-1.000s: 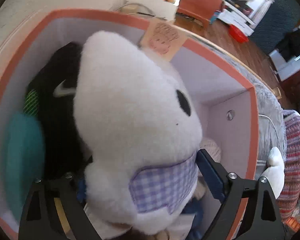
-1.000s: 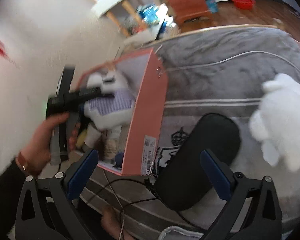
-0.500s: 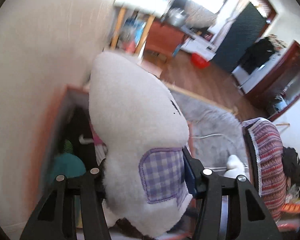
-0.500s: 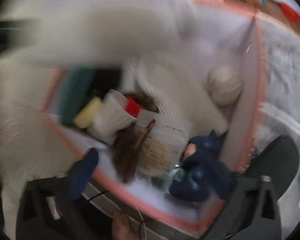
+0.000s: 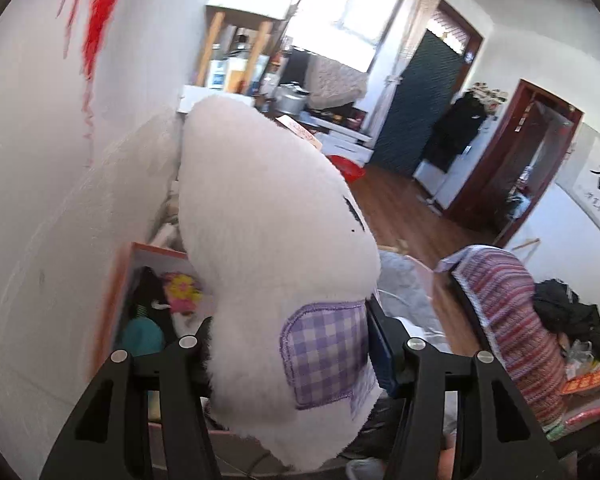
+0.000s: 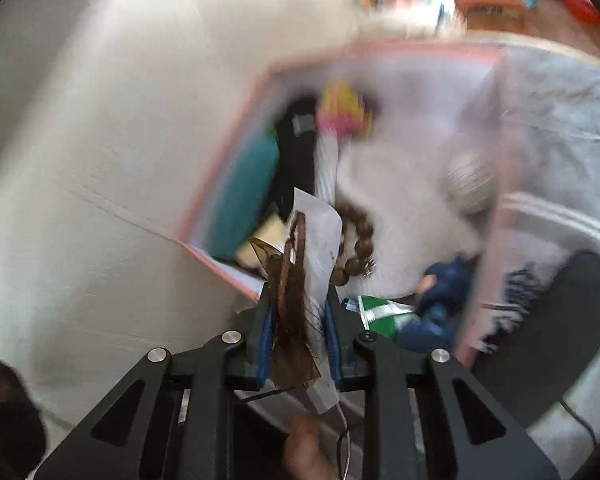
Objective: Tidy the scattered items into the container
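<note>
My left gripper [image 5: 288, 344] is shut on a big white plush toy [image 5: 268, 216] with a purple checked bib, held up above the pink box [image 5: 112, 292]. The box stands against the wall and holds a teal item [image 5: 142, 336], a black item and a yellow-pink toy [image 5: 182, 288]. In the blurred right wrist view my right gripper [image 6: 296, 312] is shut on a brown paper packet with a white slip [image 6: 296, 264], at the near edge of the pink box [image 6: 216, 200]. Brown beads [image 6: 356, 244] and a navy doll [image 6: 440, 300] lie inside.
The box sits on a grey blanket [image 6: 560, 104] beside a white wall [image 5: 40, 184]. A black oval case [image 6: 552, 328] lies right of the box. A striped cushion [image 5: 512, 320] is at the right. Cables trail near the front edge.
My left gripper has lifted the white plush up out of the box. My right gripper swung from the black case to the box and closed on the brown packet.
</note>
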A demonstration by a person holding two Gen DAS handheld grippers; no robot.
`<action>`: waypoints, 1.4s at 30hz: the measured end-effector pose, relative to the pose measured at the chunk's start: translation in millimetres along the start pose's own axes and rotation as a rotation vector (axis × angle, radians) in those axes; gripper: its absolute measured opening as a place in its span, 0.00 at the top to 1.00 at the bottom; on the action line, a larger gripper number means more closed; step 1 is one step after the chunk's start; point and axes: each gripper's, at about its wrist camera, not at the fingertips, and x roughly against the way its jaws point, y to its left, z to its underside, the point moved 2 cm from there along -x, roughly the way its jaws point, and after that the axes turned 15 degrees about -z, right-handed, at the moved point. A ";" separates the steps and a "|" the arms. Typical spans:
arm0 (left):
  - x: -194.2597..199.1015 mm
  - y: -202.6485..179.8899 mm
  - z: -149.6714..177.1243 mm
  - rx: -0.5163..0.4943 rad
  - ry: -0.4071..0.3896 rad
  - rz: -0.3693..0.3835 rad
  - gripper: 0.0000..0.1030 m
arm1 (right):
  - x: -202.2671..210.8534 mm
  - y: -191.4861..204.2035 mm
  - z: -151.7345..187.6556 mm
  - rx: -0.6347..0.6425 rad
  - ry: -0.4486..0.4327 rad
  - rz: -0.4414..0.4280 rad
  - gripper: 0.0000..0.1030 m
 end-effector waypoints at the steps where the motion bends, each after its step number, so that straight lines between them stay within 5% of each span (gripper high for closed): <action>1: 2.0 -14.6 8.4 -0.013 0.002 0.017 0.47 | 25.9 6.1 3.2 0.013 -0.039 0.017 0.80; 7: -13.6 -113.3 76.1 -0.117 0.082 0.108 0.44 | 163.6 10.6 49.0 0.034 -0.193 0.352 0.80; 10: -44.7 -171.6 106.6 -0.169 0.149 0.121 0.28 | 196.8 -21.2 72.8 -0.048 -0.193 0.512 0.68; 12: -69.9 -198.9 125.6 -0.196 0.213 0.075 0.26 | 219.3 -41.3 84.9 -0.098 -0.204 0.678 0.14; 15: -83.0 -208.0 132.8 -0.197 0.246 0.050 0.25 | 245.0 -51.1 101.8 -0.112 -0.261 0.778 0.04; 18: -79.9 -187.6 126.6 -0.196 0.209 -0.015 0.25 | 250.4 -59.7 110.5 -0.176 -0.264 0.729 0.04; 23: -91.8 -96.9 101.8 -0.218 0.163 -0.301 0.25 | 207.4 -59.0 92.5 -0.192 -0.239 0.653 0.04; 28: -134.7 21.8 102.6 -0.148 0.259 -0.568 0.25 | 142.4 -46.4 69.6 -0.175 -0.204 0.452 0.04; 32: -172.1 88.3 118.4 -0.131 0.359 -0.646 0.25 | 65.5 -28.6 40.4 -0.196 -0.147 0.208 0.04; 36: -205.9 116.2 135.8 -0.182 0.437 -0.639 0.25 | -27.8 -24.9 4.8 -0.272 -0.060 -0.014 0.07; 42: -239.9 139.4 147.6 -0.249 0.480 -0.688 0.28 | -150.2 -59.3 -25.7 -0.385 0.082 -0.024 0.20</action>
